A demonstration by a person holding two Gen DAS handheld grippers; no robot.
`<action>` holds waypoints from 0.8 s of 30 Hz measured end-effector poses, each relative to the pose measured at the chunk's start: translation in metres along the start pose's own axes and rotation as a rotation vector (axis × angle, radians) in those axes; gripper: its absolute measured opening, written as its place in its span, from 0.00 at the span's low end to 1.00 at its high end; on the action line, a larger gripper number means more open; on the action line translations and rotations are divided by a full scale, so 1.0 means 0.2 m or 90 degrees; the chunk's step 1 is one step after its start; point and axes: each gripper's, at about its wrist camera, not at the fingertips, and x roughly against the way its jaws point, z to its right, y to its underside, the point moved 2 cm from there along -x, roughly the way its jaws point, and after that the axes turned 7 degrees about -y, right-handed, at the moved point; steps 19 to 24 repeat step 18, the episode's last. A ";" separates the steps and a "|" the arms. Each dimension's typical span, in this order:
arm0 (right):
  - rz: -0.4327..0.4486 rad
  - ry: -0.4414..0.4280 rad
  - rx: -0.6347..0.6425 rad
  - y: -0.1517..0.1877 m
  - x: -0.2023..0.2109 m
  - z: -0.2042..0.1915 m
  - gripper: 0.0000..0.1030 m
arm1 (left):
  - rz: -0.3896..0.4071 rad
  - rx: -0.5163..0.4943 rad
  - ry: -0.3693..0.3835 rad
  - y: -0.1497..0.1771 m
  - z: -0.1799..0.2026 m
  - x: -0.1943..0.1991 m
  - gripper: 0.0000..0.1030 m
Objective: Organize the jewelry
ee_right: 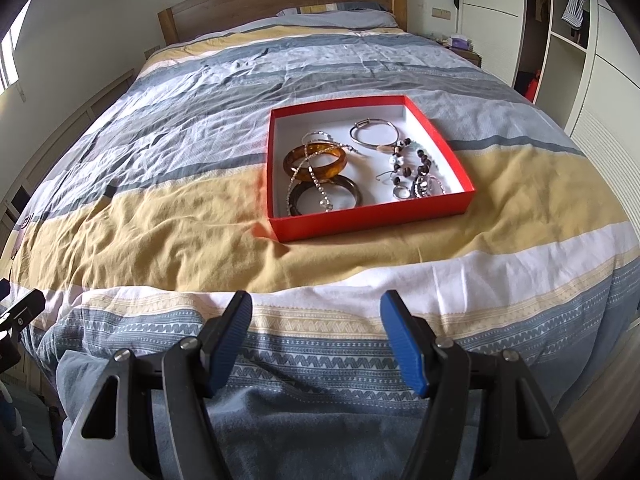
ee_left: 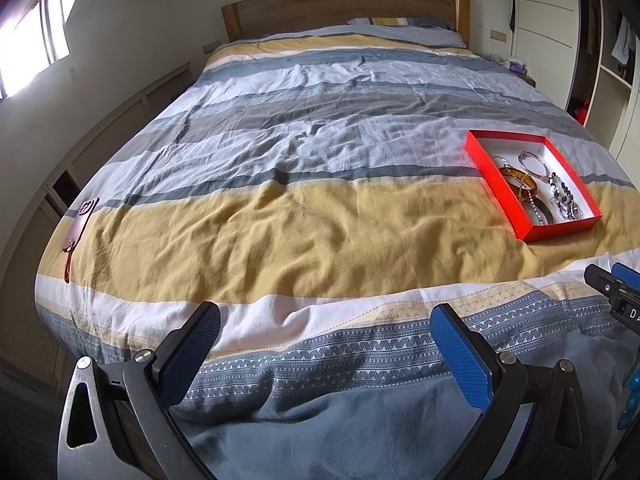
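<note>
all the jewelry [ee_right: 340, 164] lies in the red box [ee_right: 372, 220] on the bed [ee_right: 160, 216]. both grippers, left gripper [ee_left: 326, 354] and right gripper [ee_right: 316, 344], hover near, fingers apart and empty. this fits sorting either pending or finished.

- The left claw [ee_left: 326, 330] has two black arms tipped with blue textured pads [ee_left: 460, 356], the left-hand pad in shadow and looking darker.
- Round silver screws sit at its pivots, above grey metal plates with triangular cut-outs.
- The right claw [ee_right: 316, 318] is built alike: ribbed blue pads [ee_right: 402, 348], black arms, silver screws.
- Seen from the left wrist, its black body bears white lettering, partly cut off.
</note>
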 end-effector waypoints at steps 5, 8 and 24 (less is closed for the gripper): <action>0.009 0.000 0.001 0.00 0.04 0.00 0.63 | 0.002 0.004 -0.001 0.00 -0.01 0.03 0.99; 0.014 0.000 0.002 0.00 0.06 -0.01 0.63 | 0.004 0.008 -0.004 0.00 -0.02 0.05 0.99; 0.029 0.002 0.002 0.02 0.14 0.00 0.63 | 0.012 0.010 -0.002 0.02 -0.04 0.11 0.99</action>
